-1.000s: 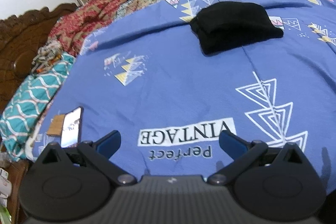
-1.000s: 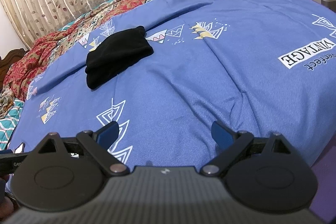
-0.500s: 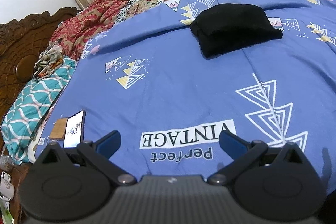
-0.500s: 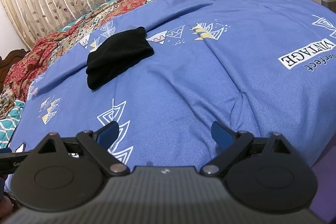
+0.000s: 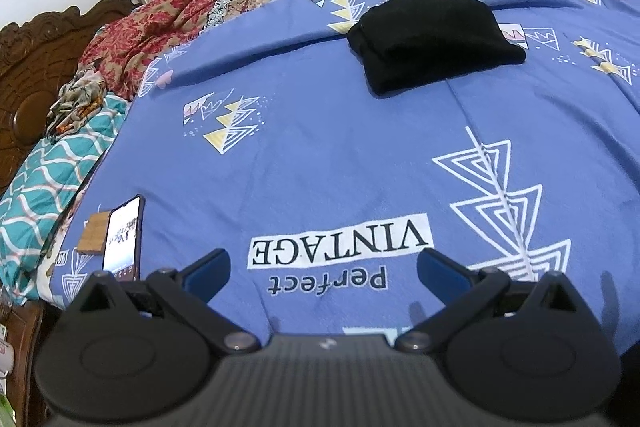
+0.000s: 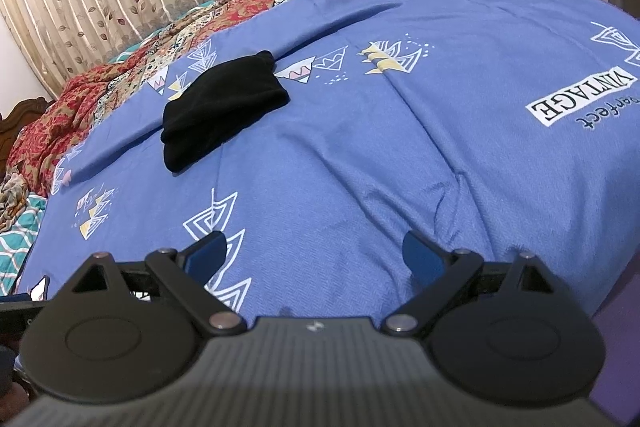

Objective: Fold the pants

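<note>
— Risk first: what could go wrong from here?

— Pants (image 5: pixel 434 41) look folded already, a compact black bundle lying far out on the bedsheet (image 5: pixel 320 163), well apart from both tools. My judgement is that the main danger is undoing it: a pinch on only the top layer would peel the bundle open when lifted.

— And the tools?

— Left gripper (image 5: pixel 322 267) has its blue fingers wide apart, holding nothing, over the near edge of the bed above the "VINTAGE" print. Right gripper (image 6: pixel 314 253) is likewise spread and empty, near the bed's edge.

— Anything else to trip on?

— Phone (image 5: pixel 122 239) lies on the near left of the sheet, just beside the left gripper. A careless sweep to the left could knock it off the bed, I'd guess. The sheet has soft creases too; a low reach might snag it and drag the bundle along.

— How do the pants look?

— Plain black, soft and thick, stacked in at least two layers with a rounded fold at the near left end. Edges seem fairly even, though the dark cloth hides detail. From the right view (image 6: pixel 222 107) they sit far left, near the red patterned blanket (image 6: pixel 80 95).
</note>
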Motion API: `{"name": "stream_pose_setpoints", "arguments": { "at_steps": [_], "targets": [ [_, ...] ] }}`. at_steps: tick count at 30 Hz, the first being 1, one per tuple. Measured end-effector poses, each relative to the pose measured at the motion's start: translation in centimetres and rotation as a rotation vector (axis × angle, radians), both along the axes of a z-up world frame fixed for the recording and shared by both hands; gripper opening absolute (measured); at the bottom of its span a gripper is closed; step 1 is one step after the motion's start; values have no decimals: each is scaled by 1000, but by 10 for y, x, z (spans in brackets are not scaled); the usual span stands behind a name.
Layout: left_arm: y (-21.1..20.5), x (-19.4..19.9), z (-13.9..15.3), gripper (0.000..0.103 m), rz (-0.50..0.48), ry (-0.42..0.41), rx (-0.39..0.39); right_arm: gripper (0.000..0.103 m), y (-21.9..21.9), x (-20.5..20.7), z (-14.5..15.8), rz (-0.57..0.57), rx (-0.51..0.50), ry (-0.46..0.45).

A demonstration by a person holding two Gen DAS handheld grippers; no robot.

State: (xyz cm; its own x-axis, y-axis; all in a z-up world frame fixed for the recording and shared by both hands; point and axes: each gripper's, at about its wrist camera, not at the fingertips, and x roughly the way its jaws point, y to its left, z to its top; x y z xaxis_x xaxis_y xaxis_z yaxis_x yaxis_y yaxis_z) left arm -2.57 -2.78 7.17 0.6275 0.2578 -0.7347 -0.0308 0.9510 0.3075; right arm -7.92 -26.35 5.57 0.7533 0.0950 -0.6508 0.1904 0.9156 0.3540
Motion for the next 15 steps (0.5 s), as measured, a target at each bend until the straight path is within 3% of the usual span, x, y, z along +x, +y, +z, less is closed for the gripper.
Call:
{"name": "stream_pose_setpoints", "arguments": {
  "at_steps": [15],
  "targets": [
    [-3, -1, -3, 103, -22, 31, -22, 96, -1, 0, 0, 5, 0, 2]
  ]
}}
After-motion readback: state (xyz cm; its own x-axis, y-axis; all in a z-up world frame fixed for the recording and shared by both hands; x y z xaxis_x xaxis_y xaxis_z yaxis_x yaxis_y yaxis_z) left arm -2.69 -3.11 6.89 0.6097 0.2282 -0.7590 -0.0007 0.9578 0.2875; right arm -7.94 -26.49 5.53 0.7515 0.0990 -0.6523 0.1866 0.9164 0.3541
